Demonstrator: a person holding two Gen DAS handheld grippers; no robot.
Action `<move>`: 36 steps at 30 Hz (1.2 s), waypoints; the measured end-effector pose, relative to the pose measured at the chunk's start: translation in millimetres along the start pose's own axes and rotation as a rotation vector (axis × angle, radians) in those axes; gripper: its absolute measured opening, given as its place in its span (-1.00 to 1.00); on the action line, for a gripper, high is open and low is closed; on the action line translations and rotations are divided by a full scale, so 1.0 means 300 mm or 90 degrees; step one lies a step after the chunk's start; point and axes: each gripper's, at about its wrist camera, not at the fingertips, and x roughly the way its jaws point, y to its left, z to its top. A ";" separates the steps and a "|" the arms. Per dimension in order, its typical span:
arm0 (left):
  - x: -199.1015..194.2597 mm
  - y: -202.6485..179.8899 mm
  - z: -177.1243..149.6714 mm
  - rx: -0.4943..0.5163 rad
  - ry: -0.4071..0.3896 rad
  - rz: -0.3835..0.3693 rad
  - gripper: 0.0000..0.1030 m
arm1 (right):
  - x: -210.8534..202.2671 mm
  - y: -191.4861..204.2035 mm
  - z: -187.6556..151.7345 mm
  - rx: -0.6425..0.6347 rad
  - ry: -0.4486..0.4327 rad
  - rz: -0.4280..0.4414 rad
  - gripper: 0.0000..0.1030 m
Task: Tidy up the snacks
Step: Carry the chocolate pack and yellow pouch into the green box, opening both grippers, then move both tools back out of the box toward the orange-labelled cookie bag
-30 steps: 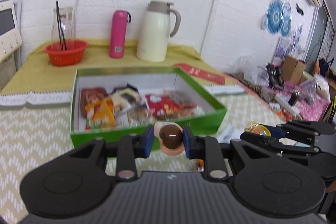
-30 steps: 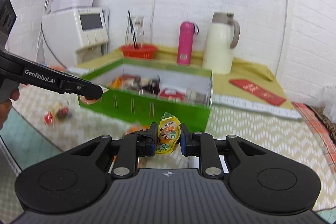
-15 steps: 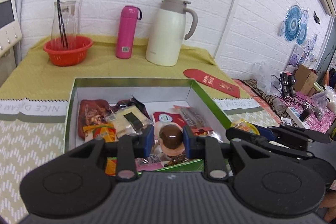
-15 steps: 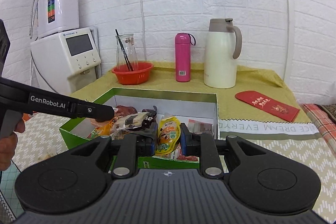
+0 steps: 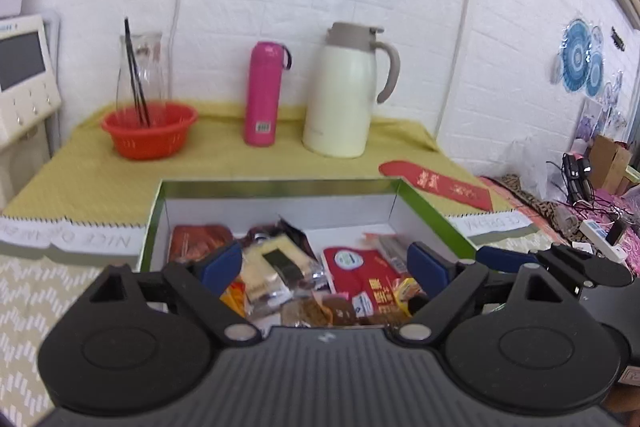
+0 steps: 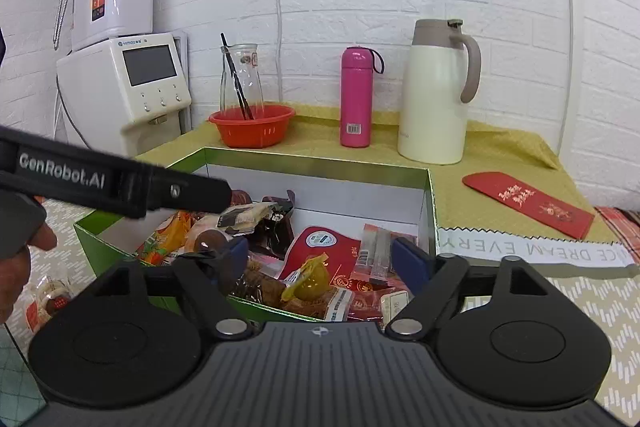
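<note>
Both grippers have just spread wide over the green box (image 6: 430, 195): yellow pouch (image 6: 310, 277) lies loose between right gripper (image 6: 320, 261) jaws, chocolate snack (image 6: 208, 239) at ten o'clock; left gripper (image 5: 326, 265) empty.

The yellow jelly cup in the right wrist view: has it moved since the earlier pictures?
Yes. The yellow jelly cup has left the right tool, whose jaws have just opened, and lies in the green box.

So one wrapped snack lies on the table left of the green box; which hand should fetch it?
Probably the left: the snack lies by the box at its left wall, beside the left hand. The left gripper and right gripper have just been opening, both empty.
</note>
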 end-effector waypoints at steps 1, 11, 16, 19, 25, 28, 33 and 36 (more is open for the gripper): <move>0.001 0.001 0.002 0.001 0.006 -0.002 0.73 | -0.001 -0.001 -0.003 0.000 0.003 -0.001 1.00; -0.042 0.003 -0.002 -0.016 0.015 0.002 0.77 | -0.038 0.005 0.008 0.030 0.016 0.010 1.00; -0.097 -0.001 0.000 -0.020 0.017 0.007 0.77 | -0.095 0.042 0.023 0.014 0.009 0.014 1.00; -0.136 -0.009 -0.007 -0.019 0.021 0.015 0.77 | -0.134 0.070 0.025 -0.004 0.010 0.014 1.00; -0.228 -0.022 -0.039 -0.018 0.022 0.018 0.77 | -0.217 0.111 0.007 -0.029 0.017 0.008 1.00; -0.275 -0.028 -0.065 -0.021 0.035 0.024 0.77 | -0.268 0.129 -0.012 -0.033 0.026 0.005 1.00; -0.381 -0.002 -0.157 -0.055 0.032 0.018 0.77 | -0.355 0.163 -0.086 -0.023 0.059 0.004 1.00; -0.424 0.022 -0.236 -0.090 0.044 0.024 0.77 | -0.382 0.186 -0.153 -0.003 0.079 0.005 1.00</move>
